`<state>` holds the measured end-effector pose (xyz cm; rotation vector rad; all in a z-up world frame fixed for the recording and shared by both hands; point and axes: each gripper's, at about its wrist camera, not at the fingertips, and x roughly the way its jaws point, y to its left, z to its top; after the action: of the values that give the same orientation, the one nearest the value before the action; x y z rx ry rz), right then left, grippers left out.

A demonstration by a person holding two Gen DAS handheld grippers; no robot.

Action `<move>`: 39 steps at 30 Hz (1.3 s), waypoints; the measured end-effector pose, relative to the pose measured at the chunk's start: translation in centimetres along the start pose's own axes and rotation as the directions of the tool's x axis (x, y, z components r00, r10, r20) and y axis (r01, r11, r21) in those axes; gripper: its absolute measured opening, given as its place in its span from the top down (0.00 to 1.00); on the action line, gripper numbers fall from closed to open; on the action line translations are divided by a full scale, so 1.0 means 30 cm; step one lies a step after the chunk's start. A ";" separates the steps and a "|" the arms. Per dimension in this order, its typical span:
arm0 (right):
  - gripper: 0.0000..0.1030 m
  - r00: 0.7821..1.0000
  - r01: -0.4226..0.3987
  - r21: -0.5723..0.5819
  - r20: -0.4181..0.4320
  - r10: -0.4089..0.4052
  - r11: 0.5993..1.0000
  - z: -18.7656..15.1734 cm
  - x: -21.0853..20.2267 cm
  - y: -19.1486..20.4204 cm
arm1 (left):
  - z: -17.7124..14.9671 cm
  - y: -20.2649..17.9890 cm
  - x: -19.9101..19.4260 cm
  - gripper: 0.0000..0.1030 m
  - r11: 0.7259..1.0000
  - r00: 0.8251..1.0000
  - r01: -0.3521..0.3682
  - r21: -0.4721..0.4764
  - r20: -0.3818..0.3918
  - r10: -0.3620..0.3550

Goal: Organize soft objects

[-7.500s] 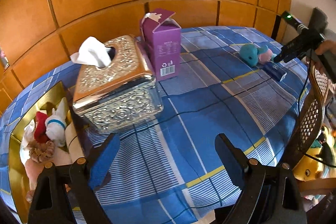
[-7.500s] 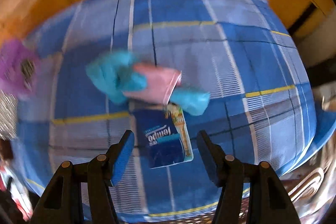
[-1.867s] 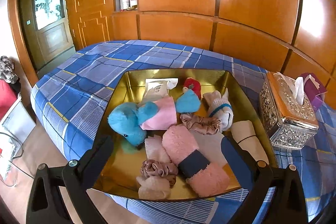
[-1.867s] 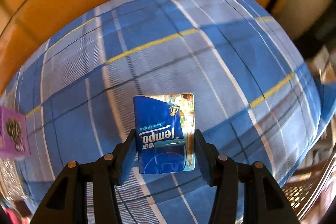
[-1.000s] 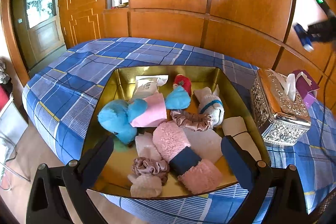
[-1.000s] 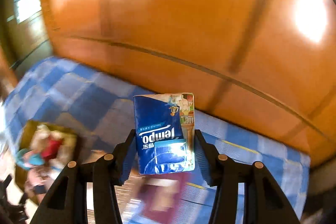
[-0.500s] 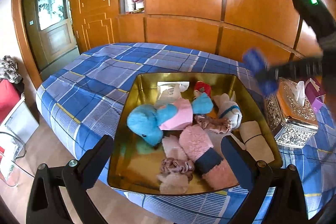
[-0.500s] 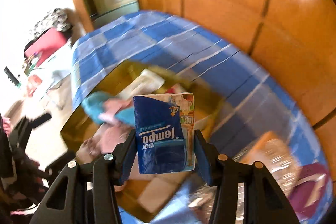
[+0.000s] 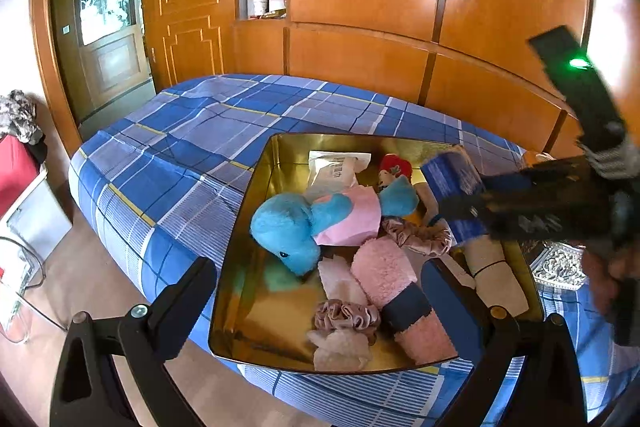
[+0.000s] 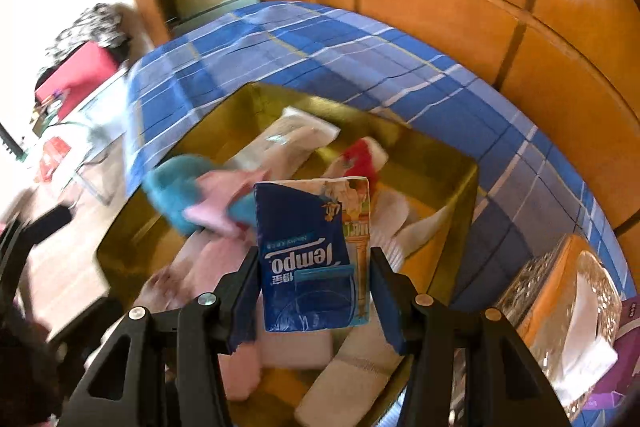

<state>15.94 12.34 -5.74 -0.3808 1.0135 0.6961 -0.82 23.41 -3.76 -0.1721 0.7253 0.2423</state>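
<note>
My right gripper is shut on a blue Tempo tissue pack and holds it above the right side of the gold tray. The same tissue pack and right gripper show in the left wrist view, over the tray's far right part. Inside the gold tray lie a blue plush toy with a pink cloth, a pink fuzzy sock, scrunchies, a white packet and other soft items. My left gripper stands open at the tray's near side, holding nothing.
The tray rests on a bed with a blue plaid cover. A silver ornate tissue box stands right of the tray, with a purple box beyond it. Wooden wall panels rise behind the bed; a door is at left.
My right gripper has swung down and leftward with the tissue pack, from high over the tissue box to just over the tray. The left gripper drifted slightly; the tray sits further right in its view.
</note>
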 end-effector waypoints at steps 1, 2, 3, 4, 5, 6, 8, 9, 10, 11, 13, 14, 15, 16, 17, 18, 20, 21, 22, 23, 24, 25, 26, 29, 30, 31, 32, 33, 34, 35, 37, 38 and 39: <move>0.50 1.000 0.012 0.016 -0.008 -0.011 1.000 0.011 0.018 -0.012 | 0.000 0.003 0.002 0.00 1.000 1.000 -0.001 -0.004 -0.001 0.001; 0.50 1.000 0.022 0.034 -0.023 -0.021 0.999 0.022 0.050 -0.023 | 0.000 0.006 0.004 0.00 1.000 1.000 -0.002 -0.008 -0.002 0.002; 0.50 0.999 0.028 0.040 -0.030 -0.027 0.999 0.029 0.071 -0.027 | 0.000 0.008 0.004 0.00 1.000 1.000 -0.002 -0.012 -0.004 0.002; 0.50 0.998 0.046 0.043 -0.039 -0.045 0.998 0.033 0.094 -0.030 | -0.001 0.011 0.004 0.00 1.000 1.000 0.000 -0.016 -0.007 0.000; 0.50 0.995 0.083 0.047 -0.061 -0.080 0.995 0.036 0.127 -0.034 | 0.000 0.013 0.006 0.00 1.000 1.000 0.001 -0.019 -0.008 -0.001; 0.50 0.993 0.098 0.050 -0.070 -0.094 0.994 0.035 0.142 -0.037 | 0.000 0.015 0.007 0.00 1.000 1.000 -0.002 -0.022 -0.009 0.002; 0.49 0.991 0.114 0.050 -0.071 -0.110 0.992 0.033 0.170 -0.035 | 0.000 0.020 0.009 0.00 1.000 1.000 -0.005 -0.023 -0.011 0.004; 0.49 0.990 0.124 0.046 -0.067 -0.120 0.991 0.032 0.175 -0.029 | 0.000 0.019 0.010 0.00 1.000 1.000 -0.006 -0.022 -0.012 0.006; 0.49 0.990 0.130 0.041 -0.065 -0.127 0.991 0.030 0.176 -0.023 | 0.000 0.019 0.010 0.00 1.000 1.000 -0.008 -0.022 -0.012 0.008; 0.49 0.989 0.135 0.030 -0.063 -0.133 0.990 0.026 0.174 -0.013 | 0.000 0.017 0.011 0.00 1.000 1.000 -0.012 -0.021 -0.014 0.011; 0.48 0.990 0.132 0.016 -0.059 -0.131 0.991 0.018 0.168 0.003 | 0.001 0.013 0.012 0.00 1.000 1.000 -0.015 -0.020 -0.015 0.014; 0.48 0.991 0.129 0.008 -0.049 -0.128 0.992 0.010 0.160 0.012 | 0.000 0.012 0.011 0.00 1.000 1.000 -0.015 -0.018 -0.014 0.015; 0.48 0.991 0.124 0.006 -0.040 -0.124 0.992 0.005 0.155 0.018 | 0.001 0.010 0.009 0.00 1.000 1.000 -0.018 -0.017 -0.012 0.017; 0.48 0.992 0.121 0.010 -0.034 -0.120 0.993 0.001 0.148 0.021 | 0.002 0.007 0.006 0.00 1.000 1.000 -0.020 -0.015 -0.009 0.020; 0.47 0.994 0.111 0.026 -0.021 -0.111 0.993 -0.006 0.136 0.019 | 0.002 0.005 0.004 0.00 1.000 1.000 -0.021 -0.014 -0.006 0.021; 0.45 0.995 0.103 0.039 -0.016 -0.102 0.994 -0.009 0.123 0.021 | 0.003 0.003 0.000 0.00 1.000 1.000 -0.022 -0.015 -0.002 0.022; 0.35 0.995 0.094 0.070 0.021 -0.095 0.993 -0.019 0.086 0.016 | 0.003 0.000 -0.010 0.00 1.000 1.000 -0.022 -0.017 0.005 0.022; 0.33 0.994 0.096 0.077 0.038 -0.100 0.992 -0.022 0.071 0.016 | 0.004 -0.002 -0.015 0.00 1.000 1.000 -0.021 -0.018 0.011 0.021; 0.31 0.992 0.099 0.089 0.065 -0.105 0.991 -0.029 0.043 0.016 | 0.005 -0.003 -0.019 0.00 1.000 1.000 -0.022 -0.018 0.014 0.022; 0.29 0.991 0.102 0.097 0.082 -0.110 0.990 -0.034 0.021 0.016 | 0.006 -0.006 -0.023 0.00 1.000 1.000 -0.025 -0.017 0.018 0.025; 0.28 0.989 0.104 0.101 0.095 -0.114 0.989 -0.038 0.004 0.016 | 0.007 -0.007 -0.026 0.00 1.000 0.999 -0.026 -0.016 0.019 0.026; 0.27 0.986 0.110 0.107 0.117 -0.122 0.988 -0.049 -0.026 0.018 | 0.008 -0.009 -0.028 0.00 1.000 0.999 -0.027 -0.016 0.022 0.028; 0.27 0.982 0.118 0.113 0.131 -0.132 0.987 -0.059 -0.046 0.019 | 0.008 -0.011 -0.031 0.00 0.999 0.999 -0.029 -0.015 0.024 0.029; 0.27 0.968 0.157 0.132 0.177 -0.179 0.979 -0.098 -0.110 0.023 | 0.006 -0.026 -0.040 0.00 0.999 0.999 -0.038 -0.011 0.031 0.038; 0.27 0.961 0.171 0.144 0.192 -0.197 0.975 -0.113 -0.130 0.024 | 0.005 -0.035 -0.045 0.00 0.999 0.999 -0.042 -0.007 0.035 0.042; 0.26 0.955 0.185 0.158 0.205 -0.215 0.970 -0.128 -0.148 0.022 | 0.004 -0.040 -0.049 0.00 0.999 0.998 -0.045 -0.003 0.038 0.045; 0.26 0.945 0.205 0.177 0.221 -0.242 0.963 -0.152 -0.172 0.021 | 0.003 -0.050 -0.054 0.00 0.999 0.998 -0.050 0.003 0.043 0.050; 0.26 0.937 0.219 0.192 0.233 -0.261 0.957 -0.171 -0.190 0.017 | 0.002 -0.061 -0.059 0.00 0.999 0.997 -0.054 0.009 0.048 0.053; 0.26 0.929 0.231 0.208 0.244 -0.279 0.950 -0.190 -0.208 0.014 | 0.000 -0.071 -0.065 0.00 0.998 0.997 -0.058 0.013 0.052 0.057; 0.26 0.923 0.238 0.225 0.252 -0.292 0.945 -0.208 -0.223 0.009 | 0.000 -0.080 -0.070 0.00 0.998 0.997 -0.061 0.015 0.056 0.060; 0.26 0.912 0.251 0.257 0.259 -0.317 0.933 -0.243 -0.246 0.001 | -0.001 -0.104 -0.082 0.00 0.998 0.996 -0.063 0.012 0.066 0.062; 0.26 0.907 0.258 0.269 0.262 -0.328 0.928 -0.258 -0.257 -0.001 | -0.002 -0.114 -0.088 0.00 0.998 0.996 -0.061 0.010 0.071 0.060; 0.26 0.899 0.268 0.286 0.267 -0.346 0.920 -0.278 -0.270 -0.004 | -0.003 -0.123 -0.092 0.00 0.998 0.996 -0.057 0.008 0.075 0.056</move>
<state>7.90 4.50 -2.77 -0.2007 0.7017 0.3229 -1.84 19.41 -1.71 -0.1324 0.6578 0.2978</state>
